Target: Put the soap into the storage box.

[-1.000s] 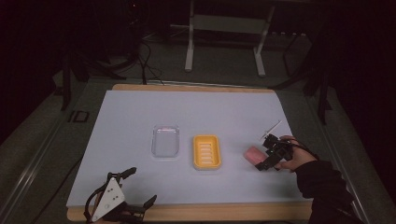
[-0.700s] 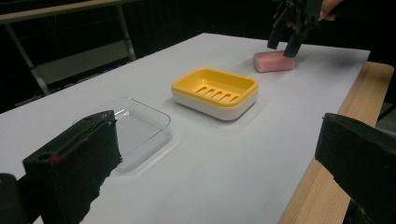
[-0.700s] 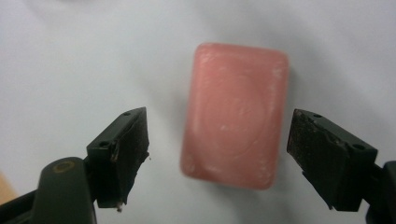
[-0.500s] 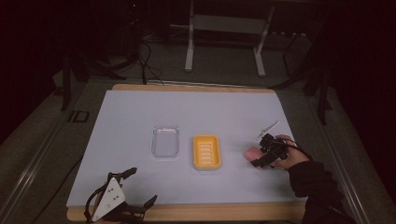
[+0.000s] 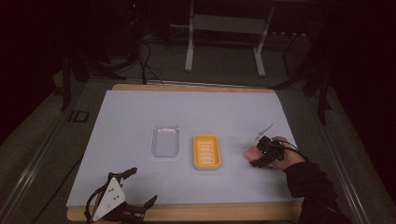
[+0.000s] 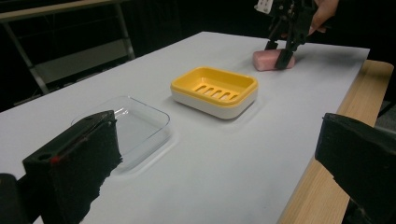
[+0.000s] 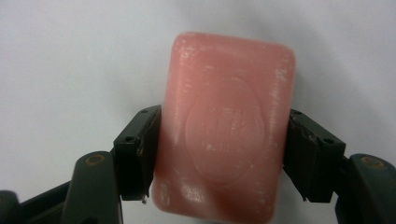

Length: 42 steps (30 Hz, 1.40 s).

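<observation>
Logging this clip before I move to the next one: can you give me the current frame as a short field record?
surface: white table top on a wooden board
items: clear plastic tray, yellow slotted soap dish, pink rectangular soap bar
right claw: jaws against both long sides of the soap bar, right of the dish
left claw: open, at near edge, holding nothing
dish contents: none
</observation>
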Motion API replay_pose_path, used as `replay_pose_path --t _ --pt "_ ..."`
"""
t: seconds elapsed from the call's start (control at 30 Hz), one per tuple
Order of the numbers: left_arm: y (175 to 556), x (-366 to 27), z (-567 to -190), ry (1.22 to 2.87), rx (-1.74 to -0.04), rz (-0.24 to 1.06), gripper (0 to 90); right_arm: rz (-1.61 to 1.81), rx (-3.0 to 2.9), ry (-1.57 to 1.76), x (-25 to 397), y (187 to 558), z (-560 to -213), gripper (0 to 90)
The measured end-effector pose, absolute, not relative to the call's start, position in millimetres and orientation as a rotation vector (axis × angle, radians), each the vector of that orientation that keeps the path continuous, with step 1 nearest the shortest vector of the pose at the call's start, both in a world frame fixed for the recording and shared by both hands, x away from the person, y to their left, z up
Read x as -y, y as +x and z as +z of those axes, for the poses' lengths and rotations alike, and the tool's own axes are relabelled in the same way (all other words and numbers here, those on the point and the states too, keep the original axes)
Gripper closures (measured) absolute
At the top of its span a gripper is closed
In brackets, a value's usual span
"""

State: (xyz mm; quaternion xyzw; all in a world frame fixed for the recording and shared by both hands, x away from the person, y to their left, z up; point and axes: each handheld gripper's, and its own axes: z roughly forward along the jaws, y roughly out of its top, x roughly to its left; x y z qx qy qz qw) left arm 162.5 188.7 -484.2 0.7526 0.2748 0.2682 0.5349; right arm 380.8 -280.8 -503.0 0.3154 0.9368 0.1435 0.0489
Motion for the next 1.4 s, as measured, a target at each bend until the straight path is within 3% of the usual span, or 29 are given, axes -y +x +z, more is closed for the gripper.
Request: replay_pose_path --t 0.3,0.93,1.4 --pt "162.5 -188.3 -484.6 1.794 -0.655 0.64 0.3 0.383 -2.841 0.99 275.4 379.7 -502.3 36.1" --pt "162.5 -188.8 -484.1 1.789 -0.658 0.643 0.3 0.278 -2.585 1.527 261.9 375.2 -497.3 37.3" --pt "162.5 -188.6 -483.9 1.784 -0.66 0.647 0.3 0.284 -2.454 1.669 248.3 369.9 -467.6 37.5"
